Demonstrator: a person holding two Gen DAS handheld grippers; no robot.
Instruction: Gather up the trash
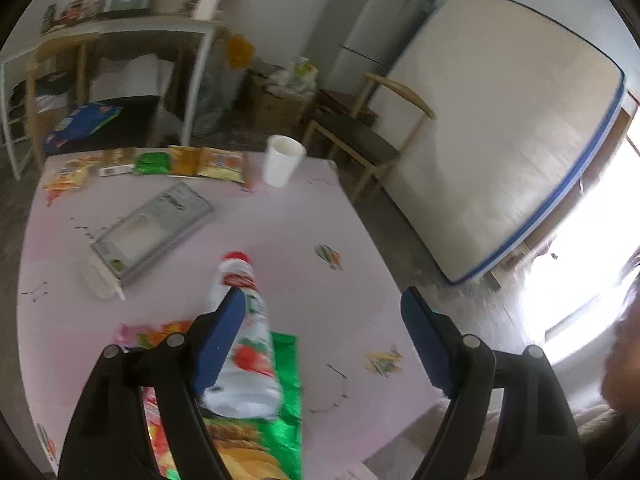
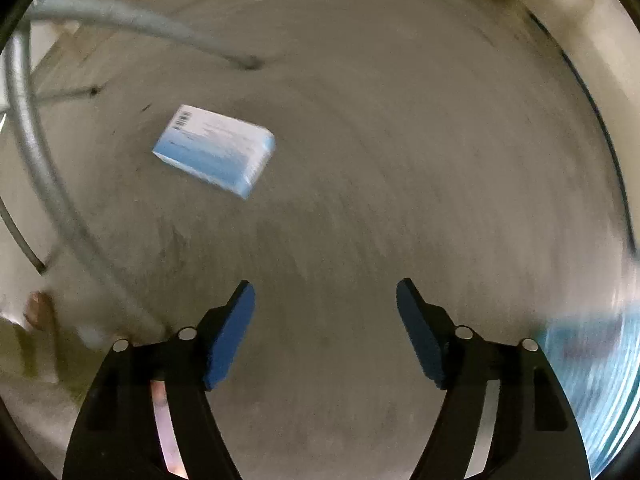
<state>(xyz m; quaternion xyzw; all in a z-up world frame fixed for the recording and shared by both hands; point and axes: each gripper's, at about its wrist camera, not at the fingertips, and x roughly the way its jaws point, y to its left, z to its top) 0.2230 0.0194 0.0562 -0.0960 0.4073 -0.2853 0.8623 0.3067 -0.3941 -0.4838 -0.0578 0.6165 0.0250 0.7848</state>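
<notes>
In the left wrist view my left gripper (image 1: 324,300) is open above a pink table (image 1: 300,216). A plastic bottle (image 1: 248,336) with a red cap lies just by its left finger, on a green snack bag (image 1: 288,408). Several snack packets (image 1: 192,162) lie in a row at the table's far edge, beside a white paper cup (image 1: 281,160). A grey flat box (image 1: 152,232) lies mid-table. In the right wrist view my right gripper (image 2: 326,298) is open and empty over a grey floor, with a blue and white box (image 2: 216,150) lying ahead to the left.
A wooden chair (image 1: 360,136), a fridge (image 1: 372,28) and a leaning mattress (image 1: 500,128) stand right of the table. A shelf table (image 1: 120,28) stands behind. Metal table legs (image 2: 52,184) curve along the left of the floor view; a blue blurred object (image 2: 592,384) sits at lower right.
</notes>
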